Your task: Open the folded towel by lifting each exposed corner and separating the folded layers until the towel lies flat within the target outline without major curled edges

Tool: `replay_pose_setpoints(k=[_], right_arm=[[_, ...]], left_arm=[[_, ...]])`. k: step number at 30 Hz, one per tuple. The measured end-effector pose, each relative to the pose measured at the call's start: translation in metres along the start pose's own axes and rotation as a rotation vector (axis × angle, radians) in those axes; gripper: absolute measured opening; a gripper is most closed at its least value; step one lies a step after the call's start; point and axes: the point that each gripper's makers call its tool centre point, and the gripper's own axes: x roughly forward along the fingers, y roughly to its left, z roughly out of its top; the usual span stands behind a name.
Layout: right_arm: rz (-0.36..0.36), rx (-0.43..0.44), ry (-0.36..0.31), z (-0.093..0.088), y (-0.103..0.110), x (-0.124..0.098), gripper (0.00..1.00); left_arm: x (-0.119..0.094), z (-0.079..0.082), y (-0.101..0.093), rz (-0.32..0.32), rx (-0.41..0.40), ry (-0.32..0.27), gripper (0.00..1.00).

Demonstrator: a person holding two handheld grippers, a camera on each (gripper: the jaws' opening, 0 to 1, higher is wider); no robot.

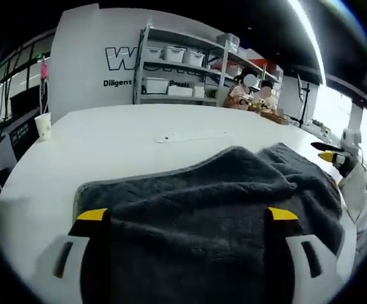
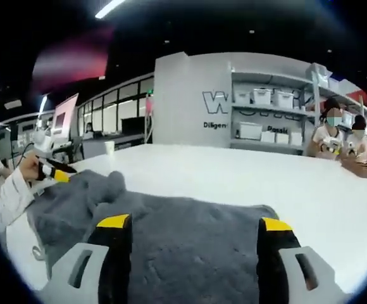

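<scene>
lying rumpled on the white table (image 1: pixel 120 136), the dark grey towel (image 1: pixel 221 202) fills the lower centre of both views. left gripper (image 1: pixel 186 215) jaws spread wide over it, holding nothing; right gripper (image 2: pixel 195 223) likewise. paper cup (image 1: pixel 43 125) at left edge, shelves (image 1: pixel 183 63) at upper centre.

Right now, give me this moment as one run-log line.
towel: dark grey, bunched, not flat | left gripper: open over towel | right gripper: open over towel | table: white | phase: unfolding not finished
</scene>
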Motion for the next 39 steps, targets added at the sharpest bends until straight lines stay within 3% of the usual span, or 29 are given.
replay_pose_setpoints(k=[4, 9, 13, 19, 26, 30, 39], right_arm=[[-0.062, 0.002, 0.064, -0.006, -0.027, 0.004, 0.75], [-0.078, -0.077, 0.088, 0.005, -0.044, 0.009, 0.74], [-0.108, -0.131, 0.099, 0.018, -0.065, 0.023, 0.74], [-0.144, -0.178, 0.144, 0.019, -0.085, 0.047, 0.73], [-0.202, -0.183, 0.166, 0.003, -0.113, 0.073, 0.58], [-0.18, -0.142, 0.206, -0.019, -0.122, 0.086, 0.51], [-0.133, -0.114, 0.225, -0.035, -0.124, 0.101, 0.34]], left_arm=[[0.003, -0.007, -0.001, -0.009, 0.006, 0.032, 0.99], [0.002, -0.009, 0.001, 0.008, 0.018, 0.045, 0.99], [0.001, -0.008, -0.001, 0.001, 0.022, 0.041, 0.99], [0.001, -0.011, 0.004, 0.01, 0.014, 0.05, 0.99], [0.0, -0.013, 0.007, 0.015, 0.004, 0.051, 0.99], [0.0, -0.013, 0.009, 0.02, -0.001, 0.05, 0.99], [0.002, -0.016, 0.006, 0.023, 0.01, 0.059, 0.99]])
